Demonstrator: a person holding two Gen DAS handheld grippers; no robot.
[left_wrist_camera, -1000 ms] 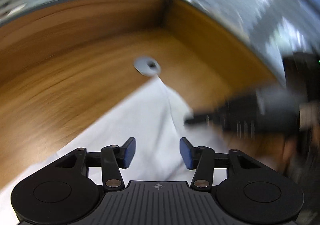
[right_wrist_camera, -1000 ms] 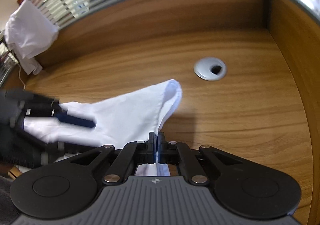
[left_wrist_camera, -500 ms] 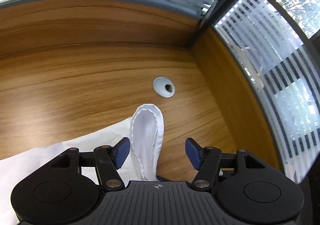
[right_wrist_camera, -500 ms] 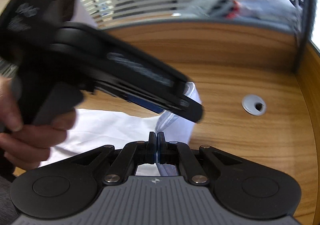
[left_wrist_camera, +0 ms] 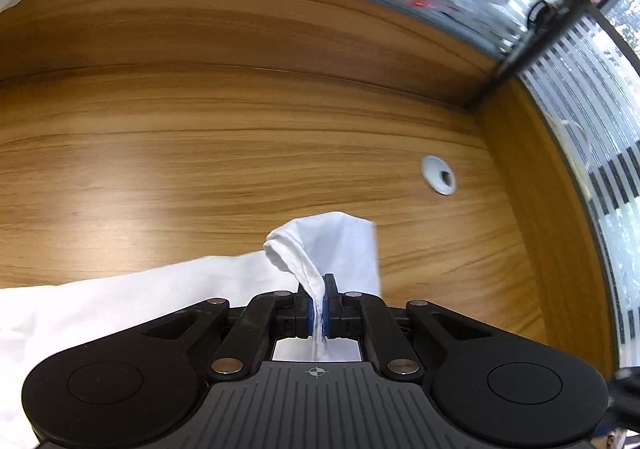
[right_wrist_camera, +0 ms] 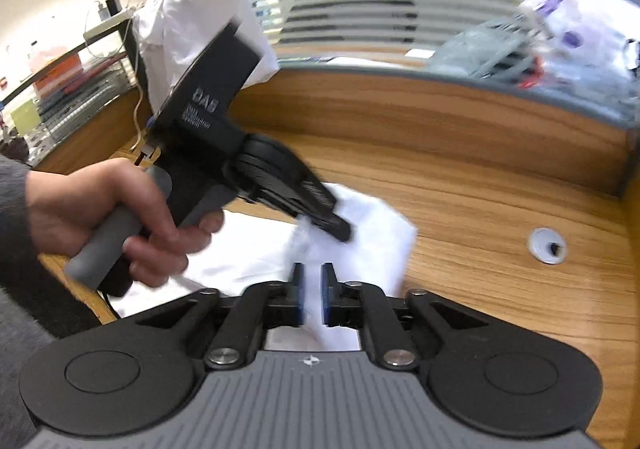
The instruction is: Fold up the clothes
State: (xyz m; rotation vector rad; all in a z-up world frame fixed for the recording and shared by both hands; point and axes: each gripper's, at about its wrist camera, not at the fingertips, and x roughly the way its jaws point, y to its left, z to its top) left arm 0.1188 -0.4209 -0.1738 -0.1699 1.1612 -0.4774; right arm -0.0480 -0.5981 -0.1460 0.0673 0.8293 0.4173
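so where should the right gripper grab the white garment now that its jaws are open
Probably the outer hemmed edge of the raised sleeve, just right of where the left gripper pinches it. That fold stands off the wooden desk, so one pad can slip under it. Bring the right gripper in low from the near side, clear of the left gripper.

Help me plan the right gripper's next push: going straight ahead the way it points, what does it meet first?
Probably the white garment, lying just beyond the right gripper, whose fingers stand open. The left gripper, shut on that cloth, crosses nearby; depth is unclear.
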